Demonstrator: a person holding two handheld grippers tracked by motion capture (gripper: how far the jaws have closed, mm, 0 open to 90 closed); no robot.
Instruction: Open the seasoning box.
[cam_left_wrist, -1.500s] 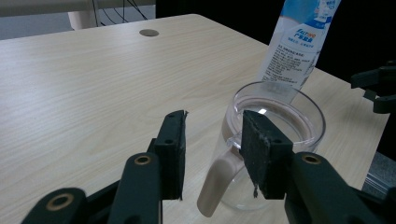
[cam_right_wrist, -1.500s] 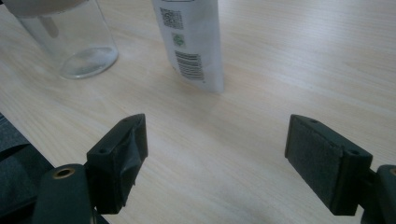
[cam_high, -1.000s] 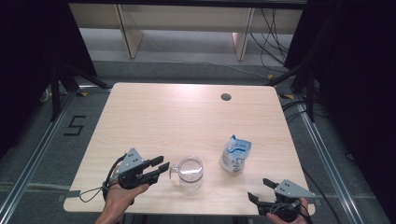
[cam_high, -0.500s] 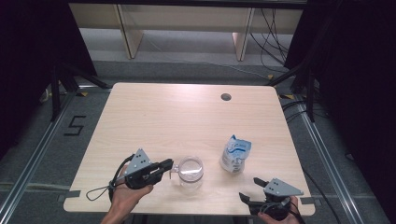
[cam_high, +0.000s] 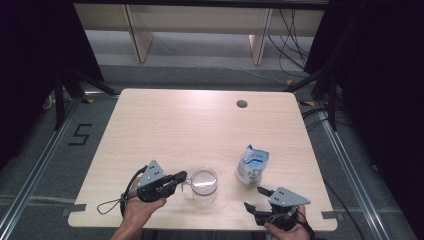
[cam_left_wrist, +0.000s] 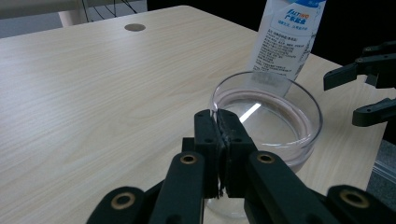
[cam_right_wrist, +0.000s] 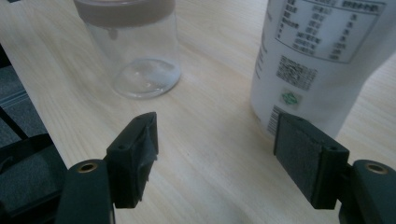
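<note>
Glass mug (cam_high: 202, 184), wooden table (cam_high: 200, 130) (dark room)

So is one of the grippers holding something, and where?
Yes. The left gripper is shut on the handle of the glass mug. The right gripper is open, holding nothing, near the white pouch.

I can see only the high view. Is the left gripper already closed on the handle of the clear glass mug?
Observer: Yes. In the left gripper view, the left gripper is shut on the thin handle of the clear glass mug.
Operator: Does the right gripper hold the white and blue pouch?
Observer: No. The right gripper has just been closing a little, but its jaws stand open with nothing between them. The white and blue pouch stands just beyond one jaw.
</note>
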